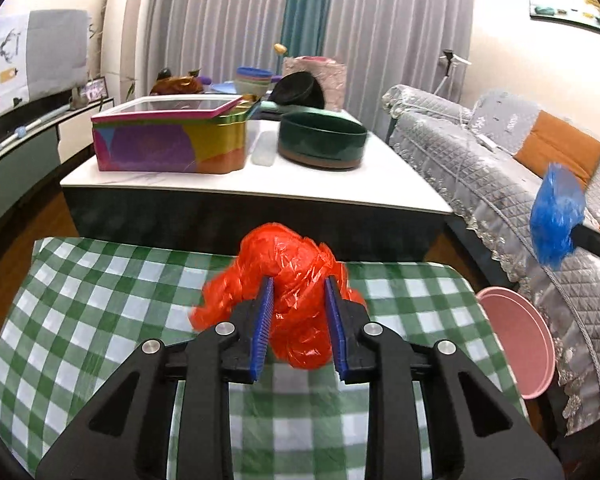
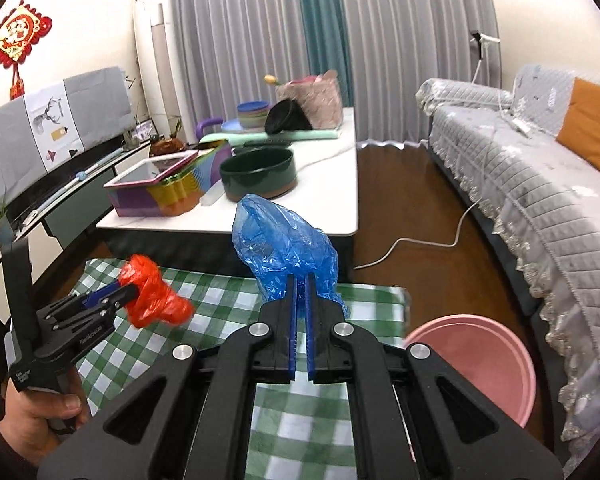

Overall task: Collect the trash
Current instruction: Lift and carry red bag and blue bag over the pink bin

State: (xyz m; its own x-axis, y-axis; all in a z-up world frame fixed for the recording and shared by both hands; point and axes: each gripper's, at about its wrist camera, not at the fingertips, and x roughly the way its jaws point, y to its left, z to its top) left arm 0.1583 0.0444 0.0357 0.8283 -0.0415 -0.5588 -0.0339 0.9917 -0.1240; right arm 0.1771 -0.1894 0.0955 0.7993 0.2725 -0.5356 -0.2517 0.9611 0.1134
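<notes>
the left claw [image 1: 299,308] pinches a crumpled red plastic bag [image 1: 292,280]. the right claw [image 2: 302,292] pinches a blue plastic bag [image 2: 284,240]. both look light, soft and slippery, so grip the bunched middle.

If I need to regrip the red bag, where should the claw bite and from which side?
Bite the red bag at its pinched, knotted waist, where the left claw holds it now, coming from the near side along the checked cloth. The crumpled lobes on both sides of that waist bulge wider, so they should keep it from slipping out.
</notes>
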